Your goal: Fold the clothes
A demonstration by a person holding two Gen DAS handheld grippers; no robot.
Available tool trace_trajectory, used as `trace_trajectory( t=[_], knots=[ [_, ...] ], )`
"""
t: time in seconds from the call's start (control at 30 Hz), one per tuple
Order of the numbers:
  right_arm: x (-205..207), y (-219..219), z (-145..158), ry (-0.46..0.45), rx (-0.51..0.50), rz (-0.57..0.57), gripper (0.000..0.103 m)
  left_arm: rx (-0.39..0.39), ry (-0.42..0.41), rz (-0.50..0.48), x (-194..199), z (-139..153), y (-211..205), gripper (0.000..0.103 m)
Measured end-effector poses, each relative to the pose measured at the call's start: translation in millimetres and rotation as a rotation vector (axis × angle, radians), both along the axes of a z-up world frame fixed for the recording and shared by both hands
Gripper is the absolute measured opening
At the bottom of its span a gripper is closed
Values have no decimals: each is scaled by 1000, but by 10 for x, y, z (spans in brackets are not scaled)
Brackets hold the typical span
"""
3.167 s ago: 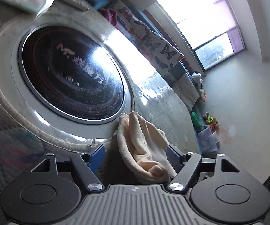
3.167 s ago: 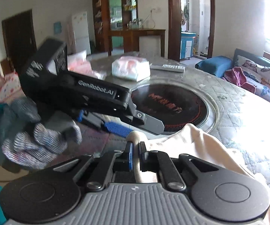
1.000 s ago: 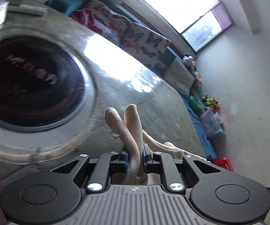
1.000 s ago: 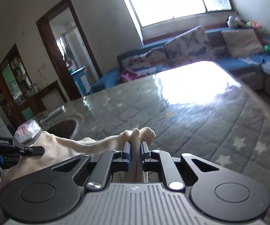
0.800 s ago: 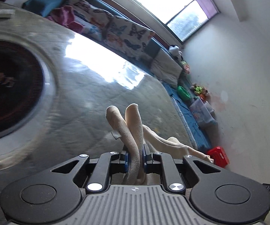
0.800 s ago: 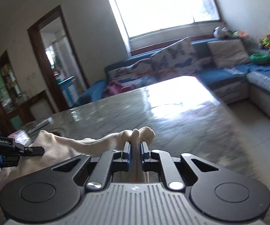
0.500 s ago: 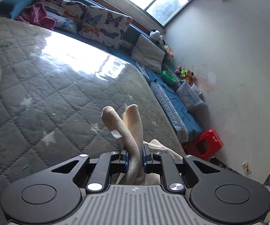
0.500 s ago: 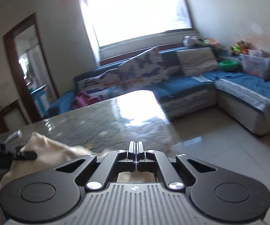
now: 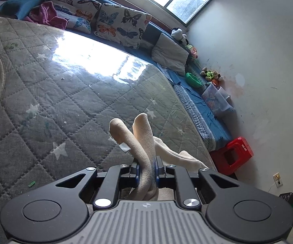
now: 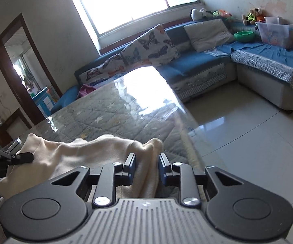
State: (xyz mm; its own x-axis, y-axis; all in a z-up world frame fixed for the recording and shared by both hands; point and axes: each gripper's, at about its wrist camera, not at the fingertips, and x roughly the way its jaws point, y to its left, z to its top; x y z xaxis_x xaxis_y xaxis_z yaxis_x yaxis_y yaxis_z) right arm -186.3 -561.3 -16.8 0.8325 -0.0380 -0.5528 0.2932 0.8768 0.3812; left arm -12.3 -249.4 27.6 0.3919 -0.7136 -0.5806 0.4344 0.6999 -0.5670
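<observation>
My left tongs [image 9: 145, 171] pinch the cream garment [image 10: 89, 152] on the desk [image 9: 69, 93]; right tongs [image 10: 145, 167] are opening around it, probably mid-spread; smoothing comes next.

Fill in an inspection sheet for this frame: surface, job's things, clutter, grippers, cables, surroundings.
Surface: grey quilted star-print table cover under glossy clear film, specks on it.
Job's things: cream soft fabric garment bunched on the table edge.
Clutter: small green scraps on the cover.
Grippers: left gripper shut on a garment fold; right gripper fingers opening, cloth between them, unpressed.
Cables: nothing seen.
Surroundings: blue corner sofa with butterfly cushions, red plastic stool, bright window.
</observation>
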Motion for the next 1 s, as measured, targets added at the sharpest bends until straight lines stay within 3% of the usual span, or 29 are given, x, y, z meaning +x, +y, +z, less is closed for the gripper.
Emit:
trace_trajectory(
  t=[0.03,0.07,0.37,0.7,1.0],
  knots=[
    [8,4,1,-5,1,2,20,1,2,1,-6,5,-10,15],
    [11,9,4,-11,5,2,10,0,3,1,-12,9,-21,15],
    [-184,-44,382,-88,-121,-60,8,-56,36,-75,-171,47,-255,15],
    [-129,-130,171,53,-178,-154,10,51,16,-100,-119,-155,-455,16],
    [-151,-55,299,16,-216,-140,15,119,-75,-39,-125,-60,-352,36]
  ],
)
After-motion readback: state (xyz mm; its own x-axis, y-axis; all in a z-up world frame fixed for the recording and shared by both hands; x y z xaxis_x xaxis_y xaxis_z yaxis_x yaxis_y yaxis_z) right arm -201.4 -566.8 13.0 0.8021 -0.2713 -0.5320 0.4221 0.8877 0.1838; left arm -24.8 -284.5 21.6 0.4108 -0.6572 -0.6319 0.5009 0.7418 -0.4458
